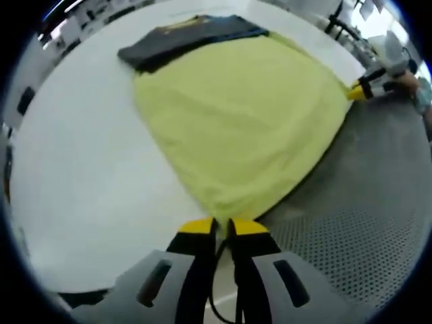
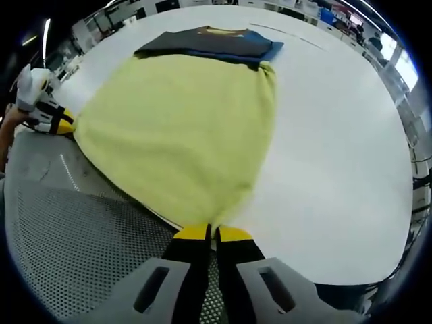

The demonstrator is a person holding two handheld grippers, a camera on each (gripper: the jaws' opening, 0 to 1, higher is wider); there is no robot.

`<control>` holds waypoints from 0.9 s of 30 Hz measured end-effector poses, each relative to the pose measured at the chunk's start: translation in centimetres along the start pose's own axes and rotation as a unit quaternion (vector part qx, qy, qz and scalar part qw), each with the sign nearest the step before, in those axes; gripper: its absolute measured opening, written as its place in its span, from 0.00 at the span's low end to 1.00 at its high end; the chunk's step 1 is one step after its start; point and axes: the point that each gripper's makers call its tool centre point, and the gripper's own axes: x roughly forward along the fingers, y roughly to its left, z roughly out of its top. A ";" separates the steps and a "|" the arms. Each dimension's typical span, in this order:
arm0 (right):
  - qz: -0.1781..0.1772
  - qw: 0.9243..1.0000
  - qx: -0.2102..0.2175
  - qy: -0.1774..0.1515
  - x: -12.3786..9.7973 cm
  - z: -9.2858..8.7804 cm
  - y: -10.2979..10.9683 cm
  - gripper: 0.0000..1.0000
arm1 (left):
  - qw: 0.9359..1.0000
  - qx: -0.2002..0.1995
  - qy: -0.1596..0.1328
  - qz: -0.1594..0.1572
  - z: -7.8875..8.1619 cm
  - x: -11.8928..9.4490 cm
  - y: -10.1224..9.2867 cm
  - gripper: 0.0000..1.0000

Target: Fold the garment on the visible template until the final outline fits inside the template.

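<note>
Both yellow-tipped grippers, left [image 1: 221, 228] and right [image 2: 210, 234], are clamped on neighbouring corners of the yellow-green fabric garment [image 1: 236, 115], probably to pull its edge taut for a fold; it's spread on the white table [image 1: 74, 169], with dark folded clothes [image 1: 182, 37] behind

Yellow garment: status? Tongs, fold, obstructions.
Left tongs and right tongs each shut on a yellow garment corner. Garment flat, unfolded. Dark folded clothes touching its far edge.
</note>
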 end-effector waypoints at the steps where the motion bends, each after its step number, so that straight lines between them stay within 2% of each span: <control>1: 0.000 1.000 -0.002 0.000 0.0 0.0 0.0 0.04 | 1.000 0.000 -0.001 -0.001 0.0 0.0 0.0 0.05; 3: 0.000 1.000 -0.004 -0.001 0.0 0.0 0.1 0.03 | 1.000 0.001 -0.004 -0.003 0.0 0.0 -0.1 0.04; 5: 0.000 1.000 -0.005 -0.001 -0.1 0.0 0.1 0.03 | 1.000 -0.003 -0.009 -0.022 -0.1 0.1 -0.8 0.00; 6: 0.000 1.000 -0.005 -0.001 -0.1 0.0 0.1 0.03 | 1.000 -0.001 -0.011 -0.013 -0.1 0.0 -0.5 0.00; 19: -0.006 1.000 -0.017 -0.002 -0.1 0.1 0.1 0.03 | 0.998 -0.027 -0.049 -0.018 -0.2 -0.1 -0.3 0.00; 27: -0.014 1.000 -0.019 -0.002 -0.2 0.1 0.1 0.03 | 0.998 -0.020 -0.057 -0.012 0.0 -0.1 -0.1 0.00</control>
